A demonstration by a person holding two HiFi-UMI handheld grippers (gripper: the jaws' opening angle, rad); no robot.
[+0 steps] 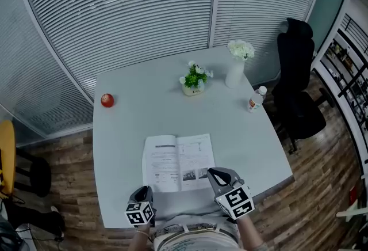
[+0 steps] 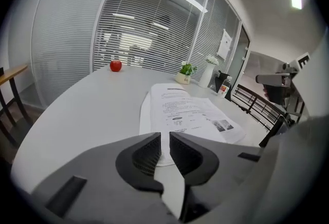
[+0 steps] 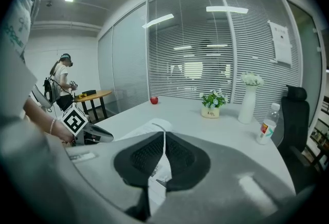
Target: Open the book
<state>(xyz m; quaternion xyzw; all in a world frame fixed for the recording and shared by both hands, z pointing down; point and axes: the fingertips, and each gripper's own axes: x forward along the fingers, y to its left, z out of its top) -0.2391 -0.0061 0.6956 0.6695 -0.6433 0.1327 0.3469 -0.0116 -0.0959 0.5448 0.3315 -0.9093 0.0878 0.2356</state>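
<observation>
The book (image 1: 178,163) lies open and flat on the grey table (image 1: 132,129) near its front edge, printed pages up. My left gripper (image 1: 146,191) hangs just off the book's near left corner. In the left gripper view its jaws (image 2: 165,135) stand a narrow gap apart with nothing between them, and the book (image 2: 190,112) lies beyond them. My right gripper (image 1: 214,172) rests over the near right corner of the right page. Its jaws (image 3: 164,134) are shut, tips together, above the book (image 3: 154,128). I cannot tell whether a sheet is caught between them.
A red apple (image 1: 107,100) sits at the far left of the table. A small potted plant (image 1: 194,80), a white vase of flowers (image 1: 237,65) and a bottle (image 1: 256,99) stand at the back right. A black office chair (image 1: 296,83) is beside the table's right edge.
</observation>
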